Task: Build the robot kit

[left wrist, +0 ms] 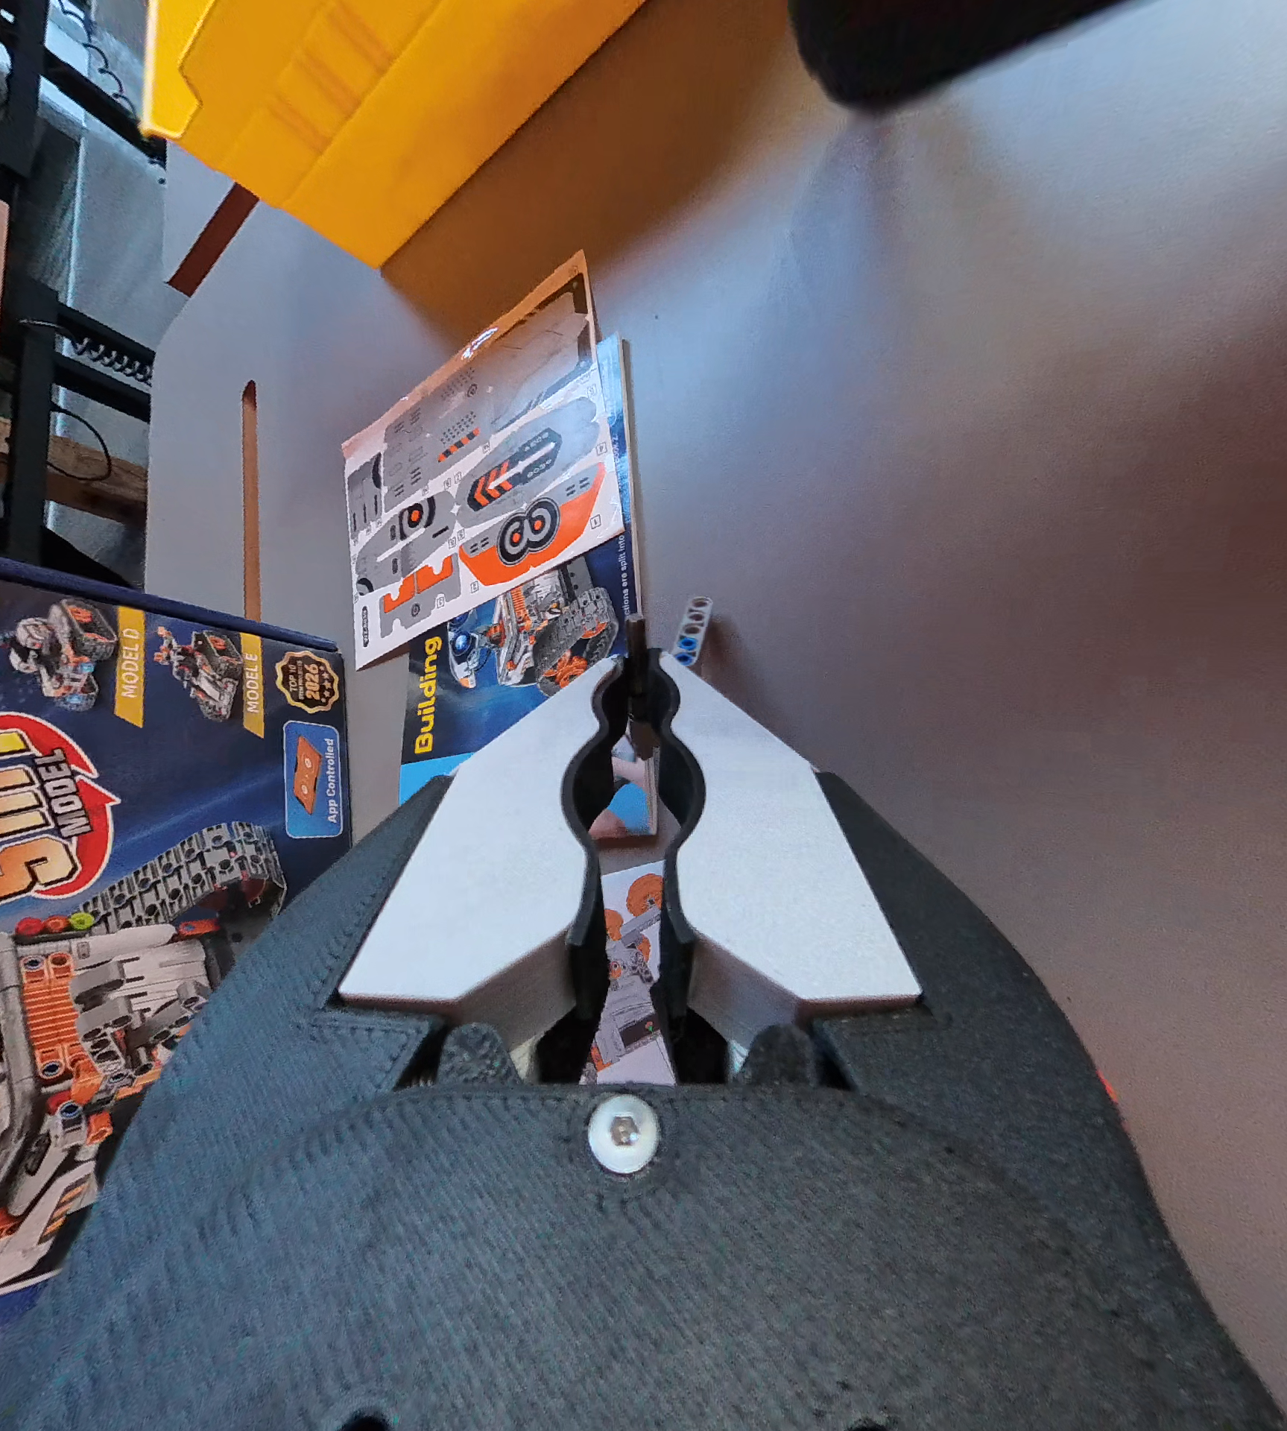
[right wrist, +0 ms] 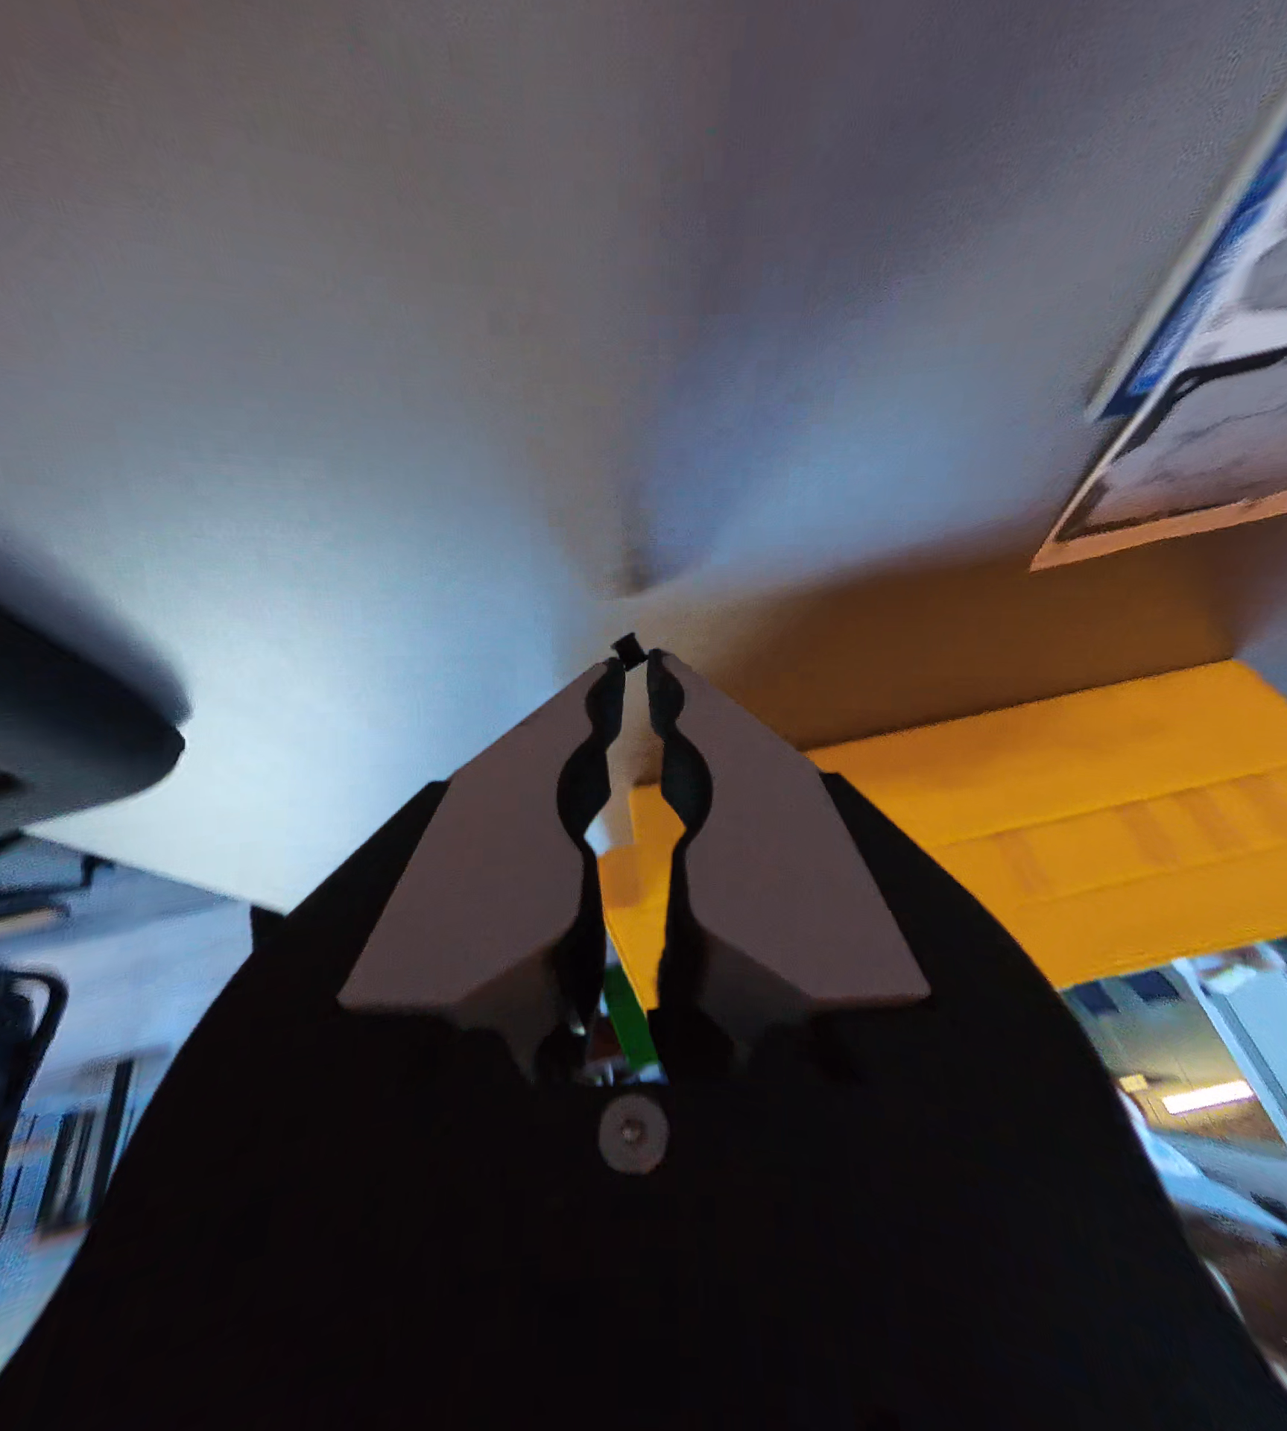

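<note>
My left gripper (left wrist: 636,670) is shut on a thin black axle pin (left wrist: 637,681) that stands up between its tips, above a grey table (left wrist: 1012,619). Just beyond it lies a small grey beam with holes and blue pins (left wrist: 693,631). A sticker sheet (left wrist: 481,495) and an instruction booklet (left wrist: 470,697) lie on the table ahead. My right gripper (right wrist: 631,664) is shut on a tiny black piece (right wrist: 629,644) at its tips, over the same grey table (right wrist: 392,387); the right wrist view is blurred.
A printed toy box (left wrist: 121,852) stands at the left. A yellow bin (left wrist: 361,101) sits at the far edge; it also shows in the right wrist view (right wrist: 1050,836). A dark blurred object (left wrist: 934,39) is at top right. Booklet pages (right wrist: 1259,348) lie at the right.
</note>
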Motion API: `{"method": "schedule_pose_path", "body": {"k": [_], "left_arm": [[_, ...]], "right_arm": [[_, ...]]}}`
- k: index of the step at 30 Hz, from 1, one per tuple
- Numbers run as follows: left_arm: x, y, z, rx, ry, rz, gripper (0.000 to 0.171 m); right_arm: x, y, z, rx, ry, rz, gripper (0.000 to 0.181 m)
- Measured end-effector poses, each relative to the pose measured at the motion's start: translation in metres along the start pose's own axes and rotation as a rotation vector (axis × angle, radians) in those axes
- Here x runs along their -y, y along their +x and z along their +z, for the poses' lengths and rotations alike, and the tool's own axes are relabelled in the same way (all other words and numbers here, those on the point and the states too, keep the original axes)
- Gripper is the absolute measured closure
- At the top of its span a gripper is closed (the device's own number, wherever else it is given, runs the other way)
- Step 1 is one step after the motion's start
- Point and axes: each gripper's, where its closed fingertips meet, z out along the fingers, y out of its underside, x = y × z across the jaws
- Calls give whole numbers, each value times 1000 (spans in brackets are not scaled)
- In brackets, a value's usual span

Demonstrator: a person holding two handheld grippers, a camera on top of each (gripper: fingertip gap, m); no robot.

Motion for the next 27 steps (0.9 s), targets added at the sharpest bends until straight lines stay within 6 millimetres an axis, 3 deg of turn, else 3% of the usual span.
{"method": "schedule_pose_path", "body": {"k": [3, 9, 16, 23, 27], "left_arm": [[-1, -1, -1, 3, 1, -6, 170], [-3, -2, -1, 2, -5, -14, 170], [-3, -2, -1, 5, -10, -14, 170], [-6, -4, -1, 8, -13, -19, 171], [-8, -6, -3, 10, -14, -29, 171]], "right_arm": [[-16, -4, 6, 28, -125, -22, 176], [-27, -8, 12, 54, -223, 9, 176], [-27, -13, 17, 83, -241, 35, 175], [-22, -14, 14, 104, -179, 42, 169], [-32, -14, 3, 148, -42, 109, 166]]}}
